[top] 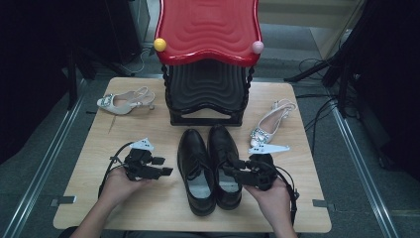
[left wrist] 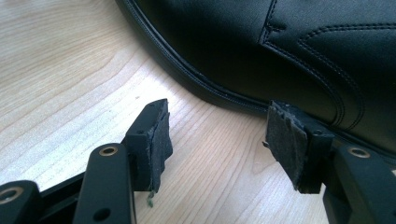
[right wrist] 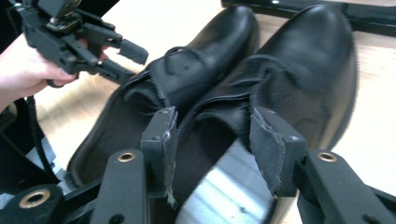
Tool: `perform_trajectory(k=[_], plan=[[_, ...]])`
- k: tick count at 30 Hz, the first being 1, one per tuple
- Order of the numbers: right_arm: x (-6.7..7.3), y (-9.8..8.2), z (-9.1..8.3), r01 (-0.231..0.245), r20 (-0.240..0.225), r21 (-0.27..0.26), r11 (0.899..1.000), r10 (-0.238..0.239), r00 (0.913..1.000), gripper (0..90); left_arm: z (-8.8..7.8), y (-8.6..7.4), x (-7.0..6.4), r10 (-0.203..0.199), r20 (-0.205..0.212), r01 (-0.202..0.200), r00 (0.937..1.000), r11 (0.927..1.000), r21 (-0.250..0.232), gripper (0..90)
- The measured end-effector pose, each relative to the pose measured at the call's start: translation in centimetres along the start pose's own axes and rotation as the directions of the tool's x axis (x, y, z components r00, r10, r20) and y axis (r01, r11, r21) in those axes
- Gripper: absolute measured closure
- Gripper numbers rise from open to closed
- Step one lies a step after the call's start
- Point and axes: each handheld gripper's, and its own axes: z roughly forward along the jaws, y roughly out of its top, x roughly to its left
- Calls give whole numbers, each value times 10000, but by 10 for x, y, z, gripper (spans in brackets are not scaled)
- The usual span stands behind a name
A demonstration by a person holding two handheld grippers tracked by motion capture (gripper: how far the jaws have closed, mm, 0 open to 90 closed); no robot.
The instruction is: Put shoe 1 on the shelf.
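On the wooden table (top: 148, 208), a pair of black leather shoes (top: 208, 163) stands side by side, toes toward a black and red rack (top: 208, 64). Left hand-held gripper (top: 166, 166) rests beside the left shoe (left wrist: 261, 51), jaws apart and empty. Right hand-held gripper (top: 229, 171) hovers above the right shoe (right wrist: 280, 84), its jaws spread around the collar, seemingly not gripping. To lift well, each should probably clamp a shoe's collar firmly and keep it level.
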Motion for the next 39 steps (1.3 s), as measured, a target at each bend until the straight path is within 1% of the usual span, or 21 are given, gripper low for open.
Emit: perform_trajectory(k=[3, 5, 8, 12, 15, 18, 24, 26, 30, 34, 36, 37, 39], plan=[[9, -2, 4, 94, -101, 195, 9998, -92, 9999, 531, 0, 0, 0, -15, 16, 15, 10000, 10000, 27, 403], [12, -3, 8, 108, -103, 338, 9994, -105, 9999, 534, 0, 0, 0, -24, 18, 24, 10000, 10000, 26, 402], [15, -4, 15, 54, -156, 577, 9983, -45, 9999, 537, -1, 0, 0, 25, -23, -25, 10000, 10000, 20, 403], [19, -5, 25, 161, -225, 943, 9954, -140, 9996, 541, -1, 0, -1, 89, -4, -89, 10000, 10000, 34, 403], [22, -5, 34, 213, -233, 1221, 9923, -186, 9996, 561, -1, 0, -1, 98, -2, -98, 10000, 10000, 11, 403], [21, -4, 43, 191, -155, 1565, 9875, -169, 9997, 560, -2, 1, -1, 92, -23, -93, 10000, 10000, -25, 404], [19, 2, 58, 96, 3, 1833, 9830, -98, 10000, 564, -1, 1, -1, 88, 5, -88, 10000, 9999, -68, 405], [18, 5, 60, 171, 83, 1938, 9809, -191, 9998, 584, -1, 2, -1, 91, -3, -91, 10000, 9999, -74, 405], [19, 6, 59, 79, 243, 2097, 9777, -133, 9996, 583, -1, 2, -1, 136, 17, -136, 9999, 9999, -30, 405], [20, 4, 59, -157, 281, 2198, 9754, 97, 9996, 576, -1, 2, 0, 99, 33, -98, 9999, 9999, -66, 406], [21, 5, 63, -202, 405, 2288, 9733, 112, 9991, 570, -1, 3, -1, 84, 6, -84, 10000, 9999, -88, 407], [22, 5, 64, -308, 513, 2384, 9707, 191, 9985, 569, -1, 3, -1, 103, 11, -103, 9999, 9999, -79, 407], [24, 6, 68, -234, 737, 2525, 9673, 49, 9973, 570, 0, 3, -2, 155, 24, -155, 9999, 9998, -85, 407]])
